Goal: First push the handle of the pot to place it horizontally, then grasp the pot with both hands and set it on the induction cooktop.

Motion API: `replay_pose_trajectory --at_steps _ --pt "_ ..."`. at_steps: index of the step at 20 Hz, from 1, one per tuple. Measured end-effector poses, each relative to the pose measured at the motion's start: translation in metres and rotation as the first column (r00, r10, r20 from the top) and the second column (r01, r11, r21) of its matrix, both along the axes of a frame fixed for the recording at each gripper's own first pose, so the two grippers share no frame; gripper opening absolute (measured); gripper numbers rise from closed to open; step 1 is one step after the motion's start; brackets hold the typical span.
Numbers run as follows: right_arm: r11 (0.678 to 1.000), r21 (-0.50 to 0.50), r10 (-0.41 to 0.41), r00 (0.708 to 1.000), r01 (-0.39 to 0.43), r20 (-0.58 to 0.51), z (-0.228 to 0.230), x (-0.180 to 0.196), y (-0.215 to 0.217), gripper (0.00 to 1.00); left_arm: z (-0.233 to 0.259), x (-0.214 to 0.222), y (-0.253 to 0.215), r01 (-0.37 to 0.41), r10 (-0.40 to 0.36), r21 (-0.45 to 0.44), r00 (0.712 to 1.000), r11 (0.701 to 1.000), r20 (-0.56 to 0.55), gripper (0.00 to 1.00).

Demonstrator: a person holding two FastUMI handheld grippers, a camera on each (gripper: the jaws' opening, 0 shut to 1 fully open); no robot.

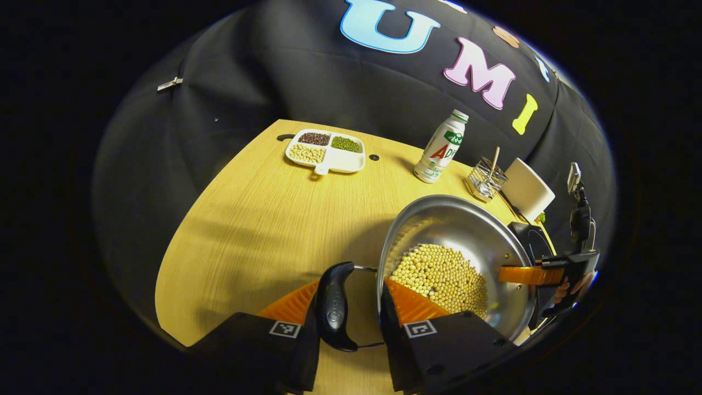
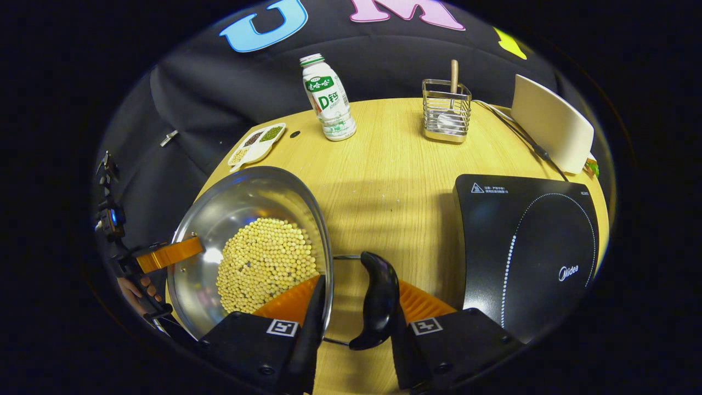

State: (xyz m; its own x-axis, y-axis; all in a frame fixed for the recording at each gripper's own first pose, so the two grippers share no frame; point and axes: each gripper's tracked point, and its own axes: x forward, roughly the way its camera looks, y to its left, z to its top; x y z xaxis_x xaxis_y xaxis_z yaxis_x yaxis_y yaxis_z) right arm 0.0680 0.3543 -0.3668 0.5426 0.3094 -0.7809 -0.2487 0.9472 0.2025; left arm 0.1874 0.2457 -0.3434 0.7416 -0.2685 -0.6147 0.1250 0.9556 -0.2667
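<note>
1. Left gripper view: my left gripper straddles the pot's near side. One finger is outside the black handle, and the other reaches over the rim into the pot, touching the soybeans. The handle and the rim sit between the jaws, which are partly spread; I cannot tell whether both fingers press yet. Across the pot I see the right gripper at the far rim, held by a hand.

2. Right gripper view: my right gripper mirrors this, one finger inside the rim by the beans and the other beyond its own black handle, with the handle standing between the jaws. Again I cannot confirm the clamp. The left gripper shows at the opposite rim.

3. The pot rests on the counter, or just above it. The induction cooktop lies well clear to the right gripper's outer side. I judge the carry runs sideways along the handle-to-handle axis, right gripper leading and nearer the cooktop.
</note>
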Motion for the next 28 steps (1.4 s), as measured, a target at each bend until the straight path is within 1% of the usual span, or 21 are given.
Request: replay_pose_trajectory --at_steps 4,6,7,8,11,17,18,19,20,21,22,23,24,25,26,27,28 --pt "1.000 0.012 -0.007 1.000 0.007 0.022 0.021 -0.005 -0.003 0.59 0.022 -0.008 0.000 0.012 -0.013 0.028 1.000 1.000 0.017 0.53" --pt "1.000 0.016 -0.011 0.999 0.011 0.040 0.036 -0.006 -0.008 0.59 0.034 -0.012 -0.006 0.008 -0.008 0.020 1.000 1.000 0.026 0.53" --pt "1.000 0.016 -0.013 0.999 0.013 0.051 0.044 -0.006 -0.013 0.59 0.039 -0.015 -0.010 0.006 -0.007 0.015 1.000 1.000 0.028 0.55" --pt "1.000 0.016 -0.015 0.998 0.014 0.062 0.052 -0.007 -0.018 0.59 0.046 -0.018 -0.015 0.005 -0.005 0.011 1.000 1.000 0.031 0.53" --pt "1.000 0.016 -0.019 0.996 0.018 0.085 0.074 -0.010 -0.037 0.59 0.063 -0.027 -0.035 0.008 -0.008 0.002 0.999 1.000 0.033 0.53" --pt "0.999 0.016 -0.042 0.993 0.040 0.114 0.109 -0.013 -0.093 0.59 0.096 -0.037 -0.090 0.031 -0.031 -0.004 0.999 1.000 0.044 0.53" --pt "0.999 0.010 -0.047 0.992 0.046 0.116 0.114 -0.013 -0.104 0.54 0.100 -0.037 -0.102 0.035 -0.035 -0.008 0.998 0.999 0.044 0.53" --pt "0.999 0.000 -0.048 0.992 0.048 0.119 0.119 -0.014 -0.115 0.59 0.103 -0.037 -0.113 0.042 -0.041 -0.013 0.998 0.999 0.043 0.53" --pt "0.999 -0.009 -0.048 0.990 0.050 0.131 0.125 -0.014 -0.126 0.59 0.106 -0.039 -0.124 0.048 -0.047 -0.021 0.998 0.999 0.043 0.51" --pt "0.998 -0.010 -0.054 0.988 0.057 0.144 0.132 -0.013 -0.138 0.59 0.109 -0.040 -0.136 0.052 -0.050 -0.028 0.998 0.998 0.045 0.51" --pt "0.998 -0.010 -0.061 0.986 0.064 0.154 0.138 -0.012 -0.147 0.54 0.113 -0.041 -0.147 0.056 -0.054 -0.030 0.997 0.998 0.050 0.51" --pt "0.998 -0.011 -0.066 0.986 0.068 0.155 0.140 -0.012 -0.157 0.59 0.116 -0.042 -0.157 0.057 -0.055 -0.033 0.997 0.998 0.053 0.53" --pt "0.997 -0.009 -0.071 0.985 0.073 0.155 0.142 -0.013 -0.166 0.54 0.119 -0.042 -0.167 0.058 -0.056 -0.039 0.997 0.998 0.052 0.53" --pt "0.997 -0.006 -0.077 0.985 0.079 0.152 0.143 -0.013 -0.177 0.59 0.120 -0.042 -0.178 0.062 -0.060 -0.041 0.997 0.997 0.052 0.53" --pt "0.996 -0.004 -0.084 0.985 0.085 0.154 0.144 -0.012 -0.186 0.59 0.122 -0.042 -0.188 0.068 -0.066 -0.037 0.996 0.997 0.051 0.53" --pt "0.996 -0.004 -0.088 0.984 0.090 0.155 0.145 -0.011 -0.196 0.54 0.123 -0.041 -0.197 0.076 -0.074 -0.030 0.996 0.997 0.052 0.53" --pt "0.995 0.002 -0.096 0.984 0.097 0.152 0.145 -0.010 -0.206 0.54 0.125 -0.041 -0.207 0.081 -0.080 -0.026 0.995 0.996 0.053 0.53"
